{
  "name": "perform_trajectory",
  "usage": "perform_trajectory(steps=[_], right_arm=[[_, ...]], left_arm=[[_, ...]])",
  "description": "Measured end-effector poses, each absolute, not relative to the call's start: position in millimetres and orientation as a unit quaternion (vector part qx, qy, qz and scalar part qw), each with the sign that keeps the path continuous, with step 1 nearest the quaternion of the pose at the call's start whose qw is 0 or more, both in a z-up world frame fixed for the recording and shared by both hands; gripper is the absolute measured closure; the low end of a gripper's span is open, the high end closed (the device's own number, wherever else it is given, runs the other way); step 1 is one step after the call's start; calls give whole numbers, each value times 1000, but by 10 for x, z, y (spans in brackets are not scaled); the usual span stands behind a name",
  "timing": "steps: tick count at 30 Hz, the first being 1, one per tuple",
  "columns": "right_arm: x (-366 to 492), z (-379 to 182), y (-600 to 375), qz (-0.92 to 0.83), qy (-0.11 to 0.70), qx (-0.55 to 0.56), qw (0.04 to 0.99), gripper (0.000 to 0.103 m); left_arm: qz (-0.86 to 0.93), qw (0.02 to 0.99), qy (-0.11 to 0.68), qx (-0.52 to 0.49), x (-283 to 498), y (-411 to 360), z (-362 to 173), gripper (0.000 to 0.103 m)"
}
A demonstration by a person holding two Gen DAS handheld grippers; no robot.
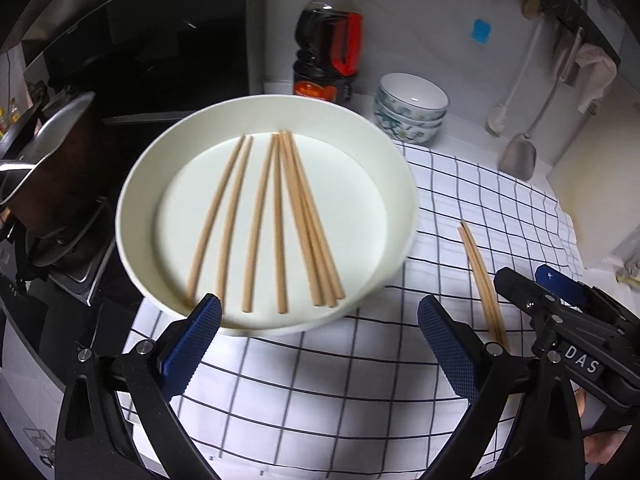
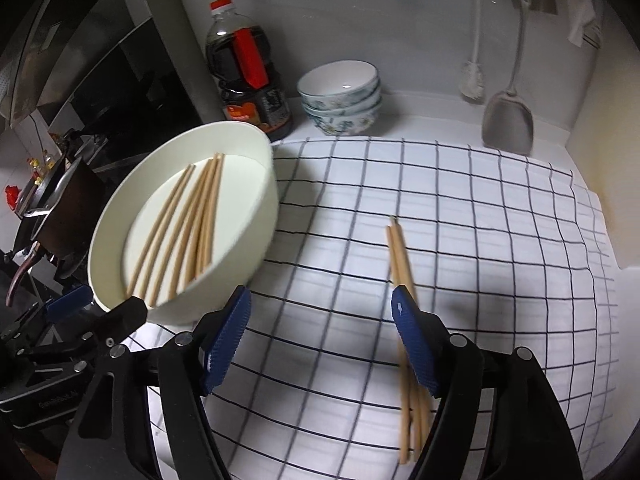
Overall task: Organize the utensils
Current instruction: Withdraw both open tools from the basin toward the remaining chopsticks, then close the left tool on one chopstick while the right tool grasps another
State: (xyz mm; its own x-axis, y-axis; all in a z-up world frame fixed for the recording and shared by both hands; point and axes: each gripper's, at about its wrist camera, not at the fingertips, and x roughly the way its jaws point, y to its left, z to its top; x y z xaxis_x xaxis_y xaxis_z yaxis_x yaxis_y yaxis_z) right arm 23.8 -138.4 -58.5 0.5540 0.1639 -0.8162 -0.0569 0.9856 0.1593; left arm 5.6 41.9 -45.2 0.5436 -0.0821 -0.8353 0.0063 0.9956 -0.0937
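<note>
I find my left gripper [image 1: 320,320] with its blue pads spread wide and nothing between them; its view places the white bowl [image 1: 132,200] at frame centre, just above the fingertips. Inside the bowl lie loose chopsticks [image 1: 280,220], fanned out across the flat bottom, their far ends converging toward the upper centre. The bowl sits at the left edge of a checked cloth [image 1: 360,380] that covers the counter.

My right gripper [image 2: 322,300] also has its pads apart and clamps nothing. A separate pair of chopsticks [image 2: 396,248] lies on the cloth in the lower right of the right wrist view, running under the right-hand pad [image 2: 416,344]; I cannot tell whether that pad touches them. In the left wrist view the same pair appears right of centre, well apart from the bowl, with the right gripper's body over its near end.

At the rear of the counter I note a dark sauce bottle [image 2: 248,80] with a red cap and handle, and just beside it a stack of patterned bowls [image 2: 340,96]. A spatula [image 2: 508,120] and a brush [image 2: 474,84] hang against the wall in the upper right. A pan [image 1: 52,168] sits at the left edge of the left wrist view.
</note>
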Motion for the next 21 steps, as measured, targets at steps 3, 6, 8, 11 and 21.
perform_trajectory(steps=[3, 6, 8, 11, 21], right_arm=[[181, -672, -1504, 52, 470, 51, 880, 34], [95, -839, -1658, 39, 480, 36, 876, 34], [49, -937, -1755, 31, 486, 32, 873, 34], [-8, -1074, -1899, 21, 494, 34, 868, 34], [-63, -1440, -2137, 10, 504, 21, 863, 34]], left_arm=[[-34, 876, 479, -33, 24, 294, -505, 6], [-46, 873, 485, -22, 8, 138, -579, 6], [-54, 874, 483, -19, -9, 65, -601, 6], [-67, 874, 481, -16, -40, -64, -635, 6], [-99, 865, 492, -4, -101, -452, -900, 6]])
